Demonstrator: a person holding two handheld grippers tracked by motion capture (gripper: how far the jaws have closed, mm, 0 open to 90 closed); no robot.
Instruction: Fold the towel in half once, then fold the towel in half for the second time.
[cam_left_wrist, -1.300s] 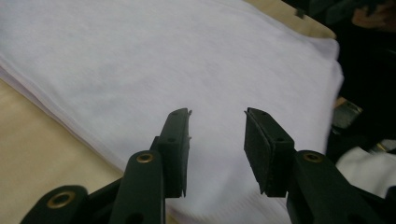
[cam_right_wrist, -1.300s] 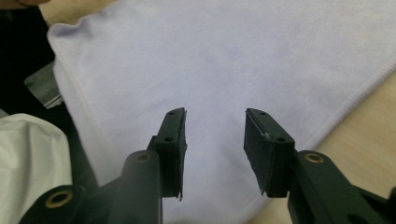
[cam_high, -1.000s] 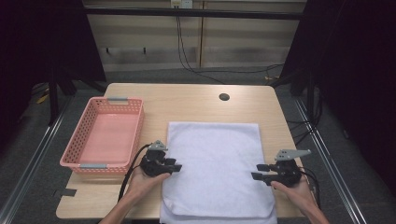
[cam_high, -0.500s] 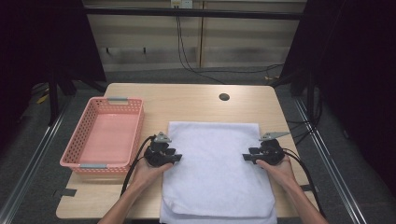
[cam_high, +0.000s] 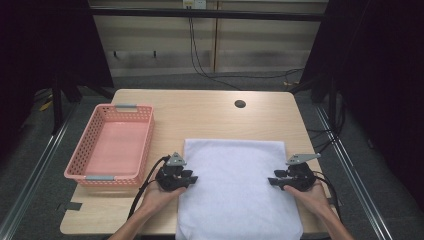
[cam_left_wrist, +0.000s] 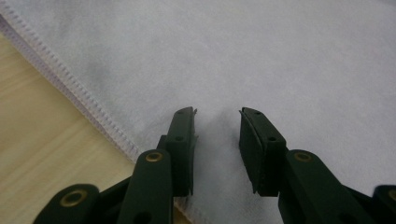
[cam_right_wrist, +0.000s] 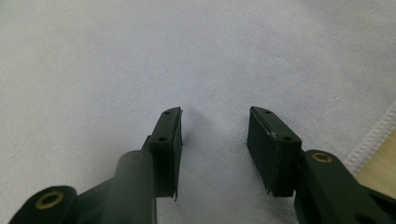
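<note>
Towel (cam_high: 239, 190) lies flat on the near right part of the worktop (cam_high: 200, 115), its near edge reaching the near edge of the worktop; a pink basket (cam_high: 111, 145) stands apart from it at the left edge. I judge the towel light, soft and limp: it will sag and fold as soon as it is lifted, and it is not fragile or slippery. A pinch on a single layer near the hem looks best to me, one on the left side and one on the right, so that the cloth stays spread.

The left tool (cam_high: 186, 178) rests at the left hem, the right tool (cam_high: 273, 180) at the right hem. The left tool (cam_left_wrist: 217, 135) has just been closing its jaws; they stand narrow now, with a gap and cloth under them, not pinched. The jaws of the right tool (cam_right_wrist: 214, 140) have closed a little too and stand a bit wider, also gripping nothing.

The high view gives the whole towel and both hands. The left tool's view gives the stitched hem (cam_left_wrist: 70, 88) and the bare wood beside it. The right tool's view gives the fine nap of the cloth and the hem (cam_right_wrist: 373, 135) at the right.
</note>
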